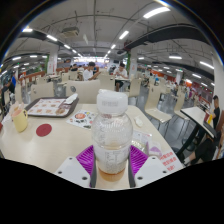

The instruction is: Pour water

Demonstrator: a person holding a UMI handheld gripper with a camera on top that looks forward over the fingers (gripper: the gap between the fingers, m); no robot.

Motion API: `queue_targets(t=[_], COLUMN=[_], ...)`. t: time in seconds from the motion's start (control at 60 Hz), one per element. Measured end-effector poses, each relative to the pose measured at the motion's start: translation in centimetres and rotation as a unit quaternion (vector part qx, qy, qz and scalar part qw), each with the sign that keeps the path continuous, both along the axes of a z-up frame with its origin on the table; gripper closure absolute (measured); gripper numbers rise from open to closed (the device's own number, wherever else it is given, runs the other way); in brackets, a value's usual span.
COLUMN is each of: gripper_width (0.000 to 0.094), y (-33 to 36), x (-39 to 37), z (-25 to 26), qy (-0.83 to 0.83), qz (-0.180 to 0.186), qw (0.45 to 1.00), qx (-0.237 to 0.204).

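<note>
A clear plastic bottle [111, 135] with a white cap stands upright between my gripper's [111, 162] two fingers, with a little amber liquid at its bottom. Both purple pads [87, 158] press on its lower sides. The bottle appears held above a round white table [45, 145]. A clear empty cup [141, 138] stands just behind the bottle to its right.
A tray [52, 107] with cups sits at the far left of the table. A red coaster [43, 129] and a yellow-filled cup [19, 119] lie nearer left. Leaflets [165, 158] lie to the right. Chairs [182, 130] and people fill the canteen beyond.
</note>
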State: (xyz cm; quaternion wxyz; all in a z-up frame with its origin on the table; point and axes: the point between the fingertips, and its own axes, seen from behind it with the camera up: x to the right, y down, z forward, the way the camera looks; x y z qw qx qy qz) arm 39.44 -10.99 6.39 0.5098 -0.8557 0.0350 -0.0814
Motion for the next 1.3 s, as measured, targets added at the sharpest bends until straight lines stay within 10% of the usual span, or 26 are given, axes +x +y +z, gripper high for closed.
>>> queue_targets(t=[0.333,0.6,1.0,1.3], gripper_width=[0.0505,0.0502,0.0505,0.0507], y=[4.7,11.5,17.0,17.7], x=[-6.8,-20.1,-36.2,-35.6], z=[12.5,20.2,14.9,12.2], qy=[-0.24,-0.538,-0.838,-0.819], qz=[0.006,0.051,0.191,0.214], qw=[0.971,0.841,0.511,0.53], qx=[0.012,0.011,-0.023,-0.057])
